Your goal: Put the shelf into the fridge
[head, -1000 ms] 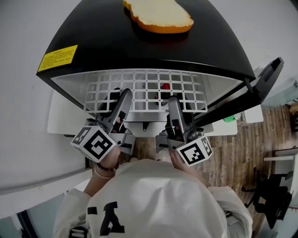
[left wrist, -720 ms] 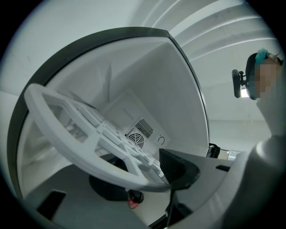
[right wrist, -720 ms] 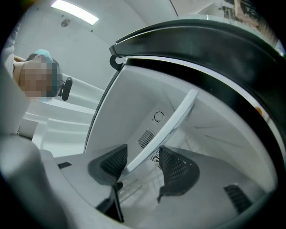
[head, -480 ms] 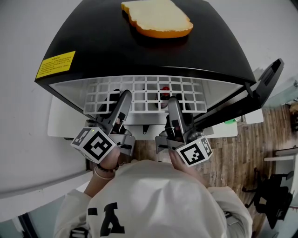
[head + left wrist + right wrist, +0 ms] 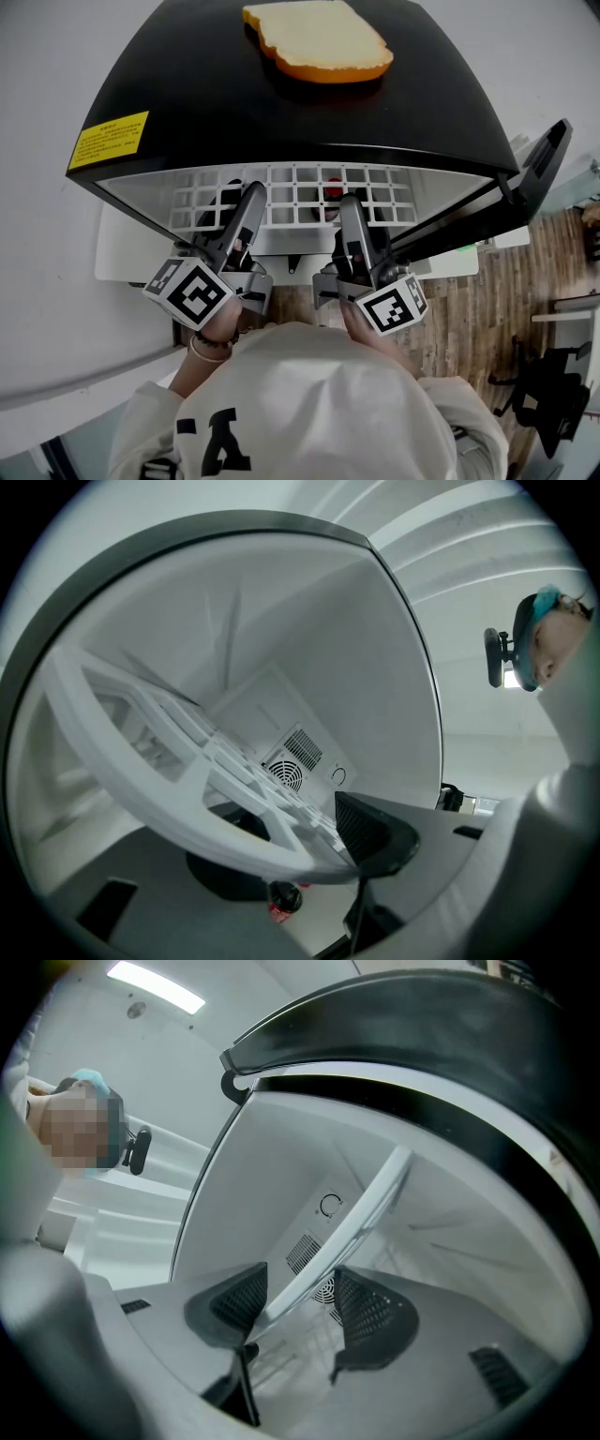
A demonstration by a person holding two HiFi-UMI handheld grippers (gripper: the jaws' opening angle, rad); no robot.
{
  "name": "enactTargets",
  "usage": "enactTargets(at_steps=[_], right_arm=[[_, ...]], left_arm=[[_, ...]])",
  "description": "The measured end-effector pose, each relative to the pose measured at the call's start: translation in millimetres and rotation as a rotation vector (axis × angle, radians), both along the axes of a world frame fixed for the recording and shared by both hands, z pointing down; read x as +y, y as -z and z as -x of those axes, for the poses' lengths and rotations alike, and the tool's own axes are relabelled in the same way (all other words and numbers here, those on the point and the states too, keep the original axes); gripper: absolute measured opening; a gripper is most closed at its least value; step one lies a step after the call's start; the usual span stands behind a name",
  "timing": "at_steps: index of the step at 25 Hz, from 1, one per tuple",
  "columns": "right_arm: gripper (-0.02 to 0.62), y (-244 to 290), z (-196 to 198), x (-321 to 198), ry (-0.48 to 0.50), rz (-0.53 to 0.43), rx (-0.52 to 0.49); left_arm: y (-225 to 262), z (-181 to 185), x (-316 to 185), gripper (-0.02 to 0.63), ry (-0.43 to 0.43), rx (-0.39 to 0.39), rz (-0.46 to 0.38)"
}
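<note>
The white grid shelf (image 5: 300,192) lies level in the mouth of the black mini fridge (image 5: 281,103), its front strip still sticking out. My left gripper (image 5: 246,202) and right gripper (image 5: 349,208) both reach to that front edge, side by side. In the right gripper view the shelf's thin rim (image 5: 347,1232) runs between the two dark pads with a gap on one side, so the right gripper (image 5: 300,1302) is open around it. In the left gripper view the shelf (image 5: 187,780) crosses the left gripper (image 5: 300,850); one pad (image 5: 370,829) shows at its edge.
A slice-shaped bread object (image 5: 319,39) and a yellow label (image 5: 108,139) sit on the fridge top. The fridge door (image 5: 534,173) stands open at the right. A red-capped cola bottle (image 5: 284,902) stands on the fridge floor under the shelf. A fan vent (image 5: 295,757) marks the back wall.
The shelf has slid deeper into the fridge, so fewer rows of its grid show in front. Both grippers have stayed at its front edge.
</note>
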State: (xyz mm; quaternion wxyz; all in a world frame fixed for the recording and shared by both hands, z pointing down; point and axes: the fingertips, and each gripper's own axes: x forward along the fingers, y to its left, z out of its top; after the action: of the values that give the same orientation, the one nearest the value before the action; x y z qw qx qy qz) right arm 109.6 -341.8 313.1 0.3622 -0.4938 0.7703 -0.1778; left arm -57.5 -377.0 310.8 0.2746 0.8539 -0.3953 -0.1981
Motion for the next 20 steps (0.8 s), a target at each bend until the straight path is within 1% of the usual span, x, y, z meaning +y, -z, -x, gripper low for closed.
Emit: enactTargets(at_steps=[20], right_arm=[[0.227, 0.7, -1.7, -12.8, -0.006, 0.001, -0.008]], left_arm=[[1.4, -2.1, -13.8, 0.206, -0.014, 0.01, -0.001]])
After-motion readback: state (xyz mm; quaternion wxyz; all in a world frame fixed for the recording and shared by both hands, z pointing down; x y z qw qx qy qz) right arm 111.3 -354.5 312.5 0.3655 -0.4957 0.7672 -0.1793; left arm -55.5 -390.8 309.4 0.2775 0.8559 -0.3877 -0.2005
